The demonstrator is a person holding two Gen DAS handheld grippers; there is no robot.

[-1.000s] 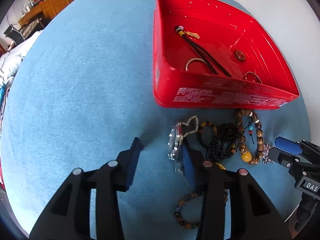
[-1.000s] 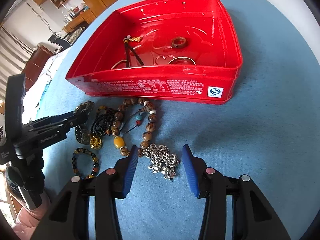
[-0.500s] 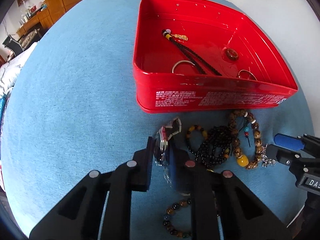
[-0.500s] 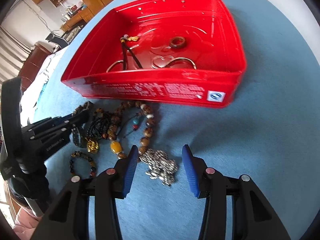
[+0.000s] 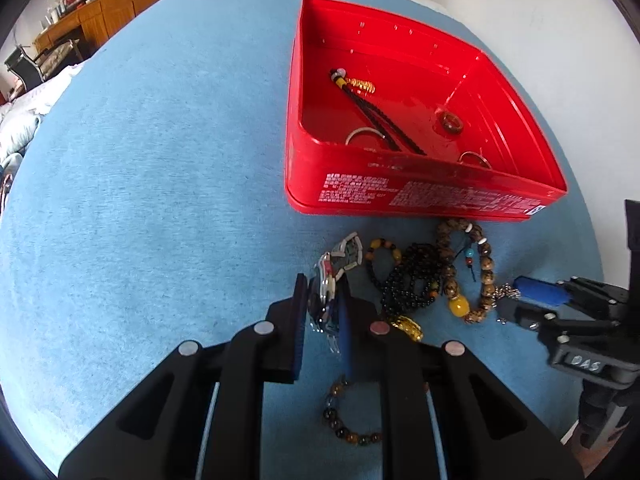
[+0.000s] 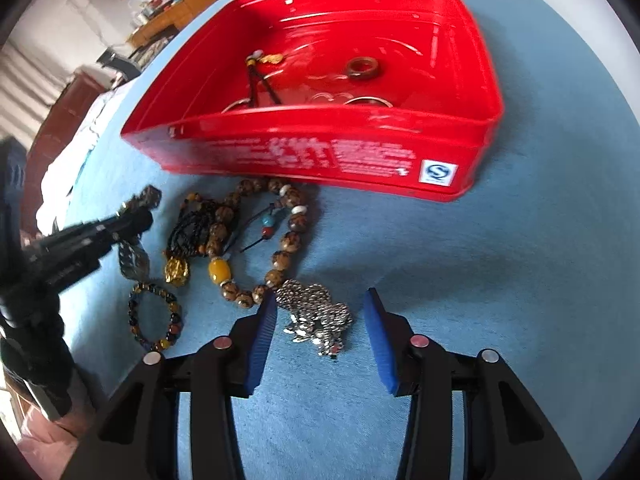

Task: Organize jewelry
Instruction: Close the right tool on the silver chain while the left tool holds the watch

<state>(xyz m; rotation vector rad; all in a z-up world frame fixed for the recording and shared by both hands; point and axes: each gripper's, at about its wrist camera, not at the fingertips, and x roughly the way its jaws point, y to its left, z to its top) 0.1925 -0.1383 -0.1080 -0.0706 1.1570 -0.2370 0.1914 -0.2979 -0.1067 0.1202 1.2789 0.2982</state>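
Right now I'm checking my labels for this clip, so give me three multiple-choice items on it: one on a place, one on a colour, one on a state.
1. Where does the silver chain heap lie?
A. inside the tin
B. on the blue cloth, between the right claw's pads
C. under the watch

2. What colour is the rectangular metal tin?
A. red
B. green
C. white

3. How is the left claw?
A. wide open
B. shut on the steel wristwatch
C. out of view

Key: 1 B, the heap sits on cloth in the open gap. 2 A, its walls and floor are red. 3 B, both pads press the watch.
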